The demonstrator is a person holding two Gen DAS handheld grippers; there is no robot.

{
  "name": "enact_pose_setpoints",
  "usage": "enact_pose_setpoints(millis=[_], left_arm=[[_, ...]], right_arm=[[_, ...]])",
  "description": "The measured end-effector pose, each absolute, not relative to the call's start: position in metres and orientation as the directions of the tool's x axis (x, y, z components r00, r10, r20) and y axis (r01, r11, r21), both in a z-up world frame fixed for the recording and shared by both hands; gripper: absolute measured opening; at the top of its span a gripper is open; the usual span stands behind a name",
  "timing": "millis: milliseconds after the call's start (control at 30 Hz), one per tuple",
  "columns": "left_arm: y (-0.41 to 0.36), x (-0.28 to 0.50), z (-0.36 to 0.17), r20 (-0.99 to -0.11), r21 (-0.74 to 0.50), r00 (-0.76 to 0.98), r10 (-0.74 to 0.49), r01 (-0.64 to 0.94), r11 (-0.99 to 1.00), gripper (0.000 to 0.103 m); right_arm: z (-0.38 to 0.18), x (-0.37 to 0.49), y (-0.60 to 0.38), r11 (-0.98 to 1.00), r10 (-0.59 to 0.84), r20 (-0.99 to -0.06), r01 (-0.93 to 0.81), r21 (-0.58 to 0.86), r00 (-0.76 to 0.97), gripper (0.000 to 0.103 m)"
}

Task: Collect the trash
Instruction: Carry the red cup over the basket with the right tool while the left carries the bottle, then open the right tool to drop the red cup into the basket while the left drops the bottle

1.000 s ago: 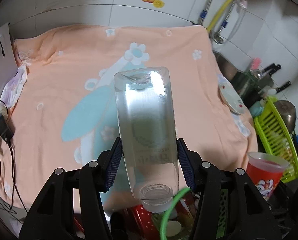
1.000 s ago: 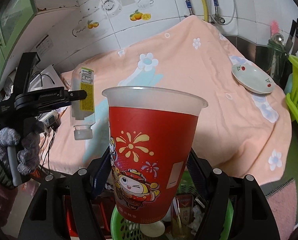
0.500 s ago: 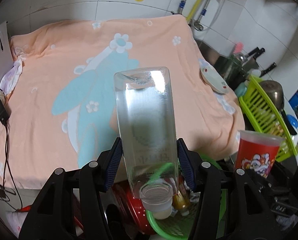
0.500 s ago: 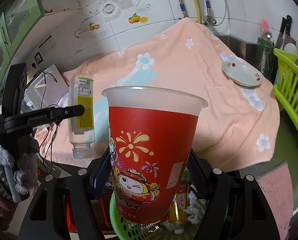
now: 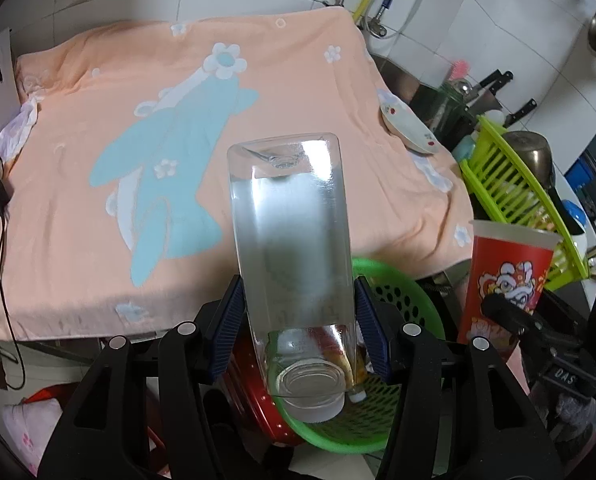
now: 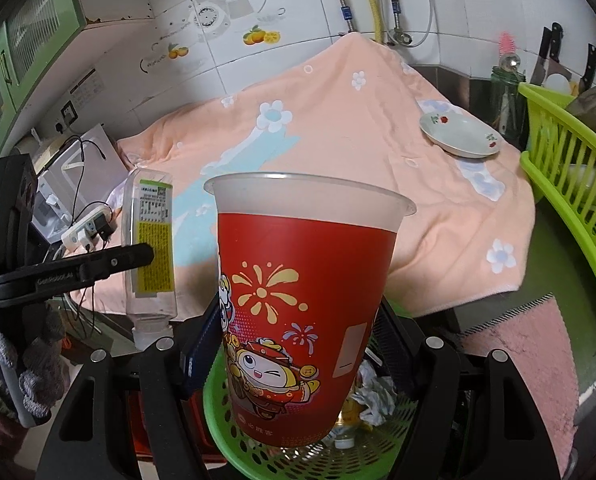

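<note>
My left gripper [image 5: 298, 328] is shut on a clear plastic bottle [image 5: 290, 240], held cap-down over the rim of a green mesh basket [image 5: 398, 292] on the floor. The bottle with its yellow label [image 6: 150, 240] also shows in the right wrist view, left of centre. My right gripper [image 6: 294, 344] is shut on a red paper cup [image 6: 298, 304] with a cartoon print, upright above the same green basket [image 6: 258, 452], which holds crumpled paper and a bottle. The cup [image 5: 506, 276] shows at the right of the left wrist view.
A counter covered by a peach flowered towel [image 5: 158, 120] lies ahead. A white dish [image 6: 460, 136] sits at its right end. A lime dish rack [image 6: 570, 184] with a pot stands to the right. A red container [image 5: 250, 400] sits beside the basket. Power strip and cables [image 6: 86, 232] are on the left.
Both grippers have drawn back from the counter and lowered, bringing the bottle and the cup over the green basket, which now shows more fully below them.
</note>
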State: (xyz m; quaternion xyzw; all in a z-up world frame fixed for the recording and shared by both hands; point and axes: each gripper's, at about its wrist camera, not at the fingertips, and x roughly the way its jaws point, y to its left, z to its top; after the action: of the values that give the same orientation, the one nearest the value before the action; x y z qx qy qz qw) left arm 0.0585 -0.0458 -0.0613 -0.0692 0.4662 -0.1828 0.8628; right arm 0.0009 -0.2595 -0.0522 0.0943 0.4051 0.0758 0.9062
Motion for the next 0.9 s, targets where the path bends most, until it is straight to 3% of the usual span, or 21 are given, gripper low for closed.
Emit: enact_pose_setpoints(millis=[700,900], left_arm=[[-0.069,0.019,-0.075,-0.795,-0.293,0.446,-0.412,0.314,0.903,0.054],[-0.073,0.014,-0.076,-0.795,-0.294,0.439,-0.419,0.325,0.899,0.054]], right_arm=[[-0.089,-0.028,-0.270,0.974,0.183,-0.783,0.000,0.228,0.594,0.069],[-0.088,-0.033,-0.274,0.973,0.177,-0.784,0.012,0.229,0.595,0.076]])
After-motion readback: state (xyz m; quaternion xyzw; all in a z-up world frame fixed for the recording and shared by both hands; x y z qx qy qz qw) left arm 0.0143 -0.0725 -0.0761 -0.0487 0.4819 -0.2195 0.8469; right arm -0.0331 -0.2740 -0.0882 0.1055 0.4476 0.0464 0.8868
